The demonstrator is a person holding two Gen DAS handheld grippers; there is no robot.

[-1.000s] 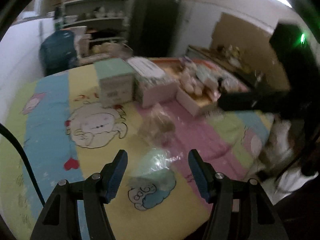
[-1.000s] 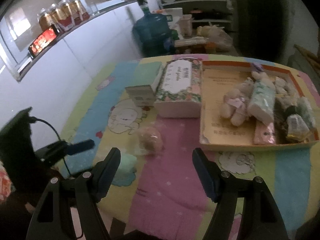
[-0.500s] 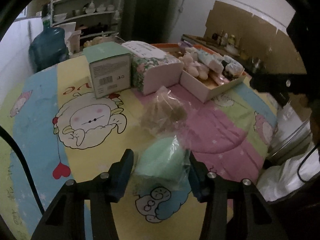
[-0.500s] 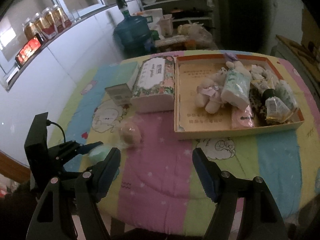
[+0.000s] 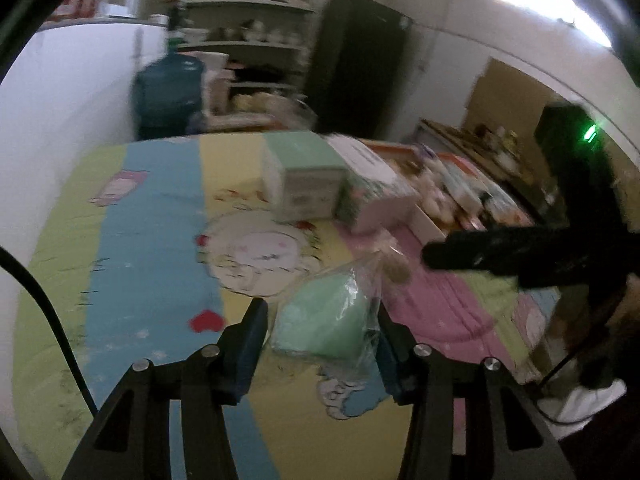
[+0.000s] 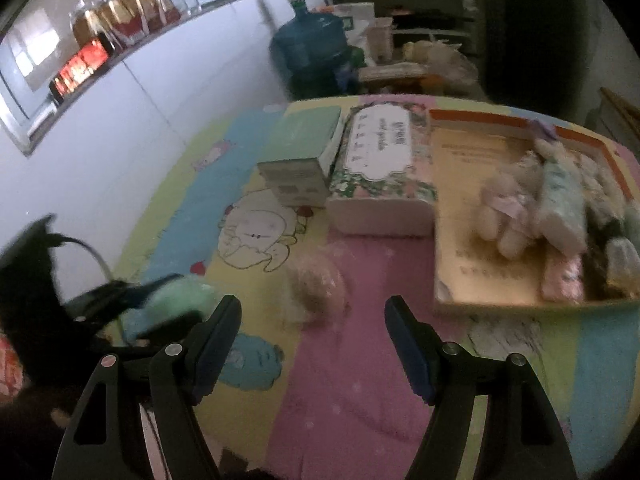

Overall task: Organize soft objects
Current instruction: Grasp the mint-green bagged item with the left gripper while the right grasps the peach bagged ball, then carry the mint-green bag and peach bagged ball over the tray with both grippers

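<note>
Tray (image 6: 496,288) lay to the right & beyond the left gripper (image 5: 320,336), jaws clamped on green bagged toy (image 5: 326,320), prob. just off the desk (image 5: 152,240); right gripper (image 6: 312,332) jaws apart, empty, nearer beige bagged toy (image 6: 316,284).

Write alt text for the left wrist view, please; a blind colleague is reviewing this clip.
The left gripper clamps a mint-green soft item in clear wrap above a cartoon-print quilt. Behind stand a green box and a floral tissue box; the right gripper reaches in from the right.
</note>
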